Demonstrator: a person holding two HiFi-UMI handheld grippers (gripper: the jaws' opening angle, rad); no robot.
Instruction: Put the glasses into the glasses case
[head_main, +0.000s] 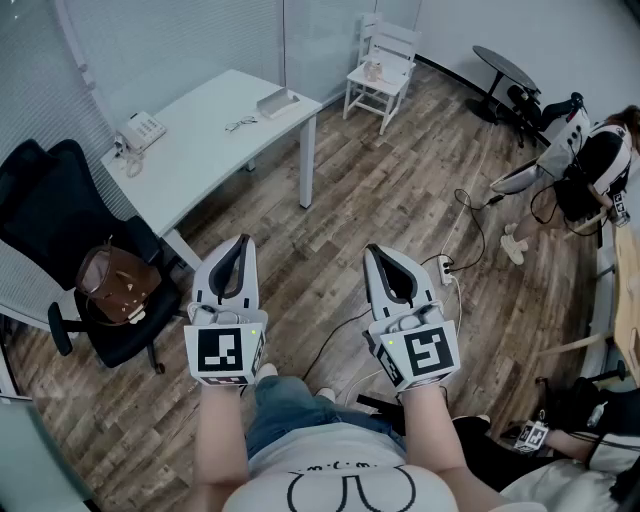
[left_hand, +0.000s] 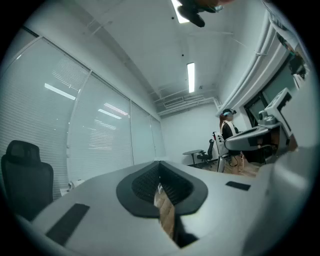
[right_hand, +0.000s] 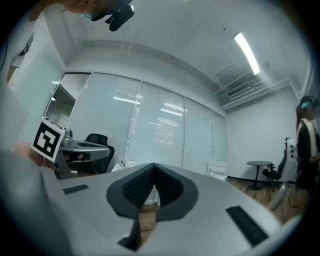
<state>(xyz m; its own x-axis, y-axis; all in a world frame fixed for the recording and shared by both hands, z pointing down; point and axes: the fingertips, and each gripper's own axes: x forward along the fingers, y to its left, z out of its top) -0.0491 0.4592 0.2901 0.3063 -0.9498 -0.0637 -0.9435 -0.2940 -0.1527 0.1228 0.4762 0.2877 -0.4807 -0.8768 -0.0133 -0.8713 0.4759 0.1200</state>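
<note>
- Head view: left gripper (head_main: 240, 242) and right gripper (head_main: 373, 250) are level over the floor, jaws together, empty.
- Glasses (head_main: 240, 124) lie on the table (head_main: 190, 160), ahead and left, well apart. The left gripper is nearer. Their long axis is too small to read.
- Case (head_main: 277, 101) sits just beyond them. Chair (head_main: 50, 200) stands left of the path.
- Left gripper view: pads meet, nothing between.
- Right gripper view: same.

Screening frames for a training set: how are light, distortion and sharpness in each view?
Head view: even soft light, mild edge bending, white rectangular table sharp. Left gripper view: heavy fisheye, dark corners, glare from the long ceiling strip light. Right gripper view: same fisheye, lamp reflections on the glass partition wall.
</note>
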